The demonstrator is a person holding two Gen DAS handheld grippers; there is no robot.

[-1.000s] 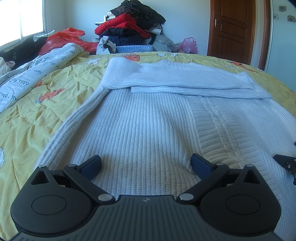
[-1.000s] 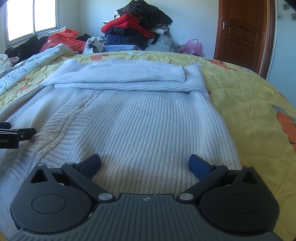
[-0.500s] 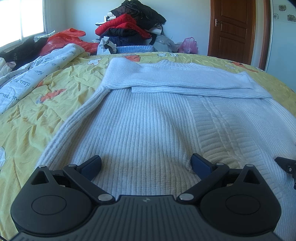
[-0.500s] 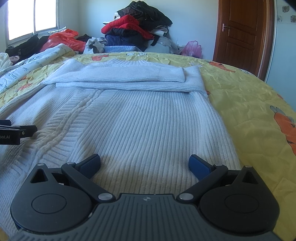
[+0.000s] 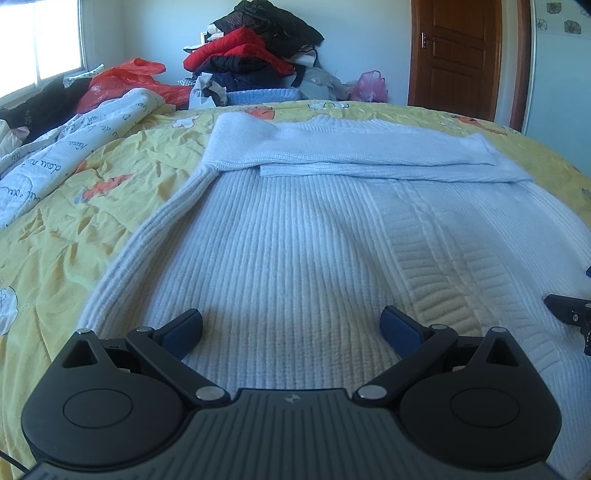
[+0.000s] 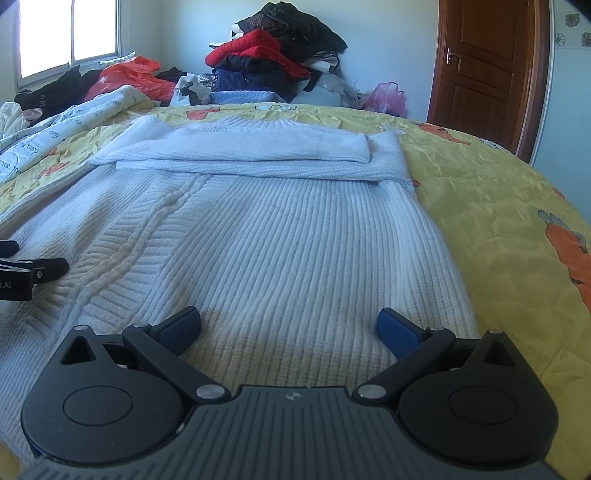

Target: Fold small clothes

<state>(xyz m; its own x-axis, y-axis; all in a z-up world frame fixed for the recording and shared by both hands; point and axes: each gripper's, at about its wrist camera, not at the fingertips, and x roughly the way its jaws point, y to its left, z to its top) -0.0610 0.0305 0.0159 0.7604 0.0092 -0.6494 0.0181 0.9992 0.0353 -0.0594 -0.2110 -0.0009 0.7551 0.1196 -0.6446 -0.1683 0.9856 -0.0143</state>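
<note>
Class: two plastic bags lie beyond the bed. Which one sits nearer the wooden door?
The pink bag, right of the clothes pile; the red bag lies toward the window.

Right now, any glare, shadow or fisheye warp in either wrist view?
Left wrist view: window blown out, bed edge bowed by the lens, the left tongs cast a soft shadow on the sweater. Right wrist view: window overexposed, door frame curved, sharp focus on the knit.

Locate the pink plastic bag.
Pink plastic bag sits past the bed's far edge, between the clothes pile and the wooden door.
</note>
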